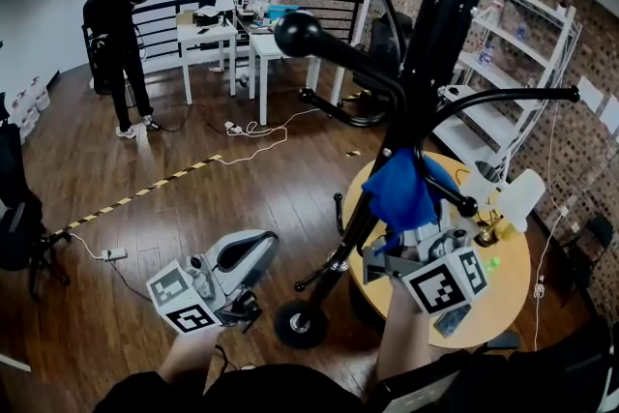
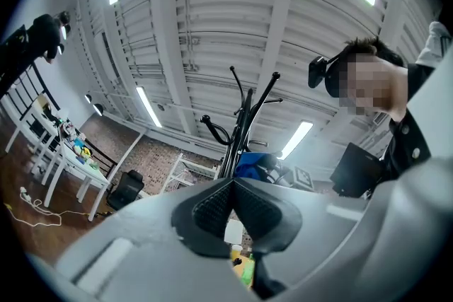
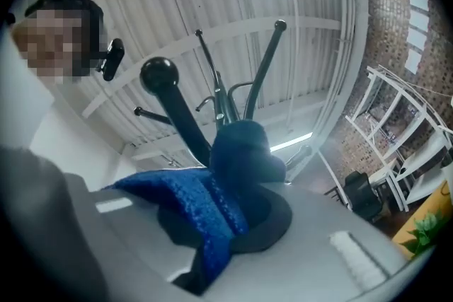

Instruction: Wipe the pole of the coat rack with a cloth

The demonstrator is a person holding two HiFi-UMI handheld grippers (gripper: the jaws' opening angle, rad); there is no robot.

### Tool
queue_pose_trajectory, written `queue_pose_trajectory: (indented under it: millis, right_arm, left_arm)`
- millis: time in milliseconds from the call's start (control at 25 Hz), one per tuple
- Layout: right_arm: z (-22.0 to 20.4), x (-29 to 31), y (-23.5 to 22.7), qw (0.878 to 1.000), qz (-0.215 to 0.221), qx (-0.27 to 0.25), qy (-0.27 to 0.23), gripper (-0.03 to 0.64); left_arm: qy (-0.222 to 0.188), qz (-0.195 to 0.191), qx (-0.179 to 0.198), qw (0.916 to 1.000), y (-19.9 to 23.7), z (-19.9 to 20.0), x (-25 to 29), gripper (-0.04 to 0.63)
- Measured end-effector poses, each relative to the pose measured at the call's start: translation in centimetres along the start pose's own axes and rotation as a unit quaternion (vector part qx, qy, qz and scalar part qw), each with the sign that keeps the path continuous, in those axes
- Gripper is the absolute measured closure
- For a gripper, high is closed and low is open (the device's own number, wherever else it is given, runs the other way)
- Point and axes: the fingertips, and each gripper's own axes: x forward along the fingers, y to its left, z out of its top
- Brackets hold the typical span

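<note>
Blue cloth (image 1: 401, 191), pinched in the right gripper (image 1: 414, 245), lies against the coat rack's pole (image 1: 430, 63): wiping stroke apparently in hand. Left gripper (image 2: 232, 187), jaws pressed together, hangs beside the pole. Next: slide cloth along it.

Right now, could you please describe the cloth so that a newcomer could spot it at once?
Find the black coat rack beside the round wooden table. At its pole, the right tool is shut on the cloth: the only bright blue, fuzzy thing among the black bars.
</note>
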Motion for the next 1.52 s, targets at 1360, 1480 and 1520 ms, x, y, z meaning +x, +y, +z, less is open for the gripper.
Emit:
queue_pose_trajectory:
  millis: [1360,1480,1520]
  right_arm:
    - [-26.9,-15.7,-7.5,0.954,-0.083,0.219,0.186,0.595]
    - [-23.4,-13.5,-6.4,0.964,-0.067,0.199,0.164,0.595]
    - [-22.2,-12.7,-6.0,0.967,-0.061,0.188,0.159,0.595]
  left_arm:
    - [0.054,0.006,-0.028,0.9981,0.1,-3.9,1.4,0.595]
    - [0.05,0.006,-0.025,0.9984,0.0,-3.7,1.2,0.595]
    - [0.047,0.007,-0.024,0.9986,0.1,-3.5,1.1,0.595]
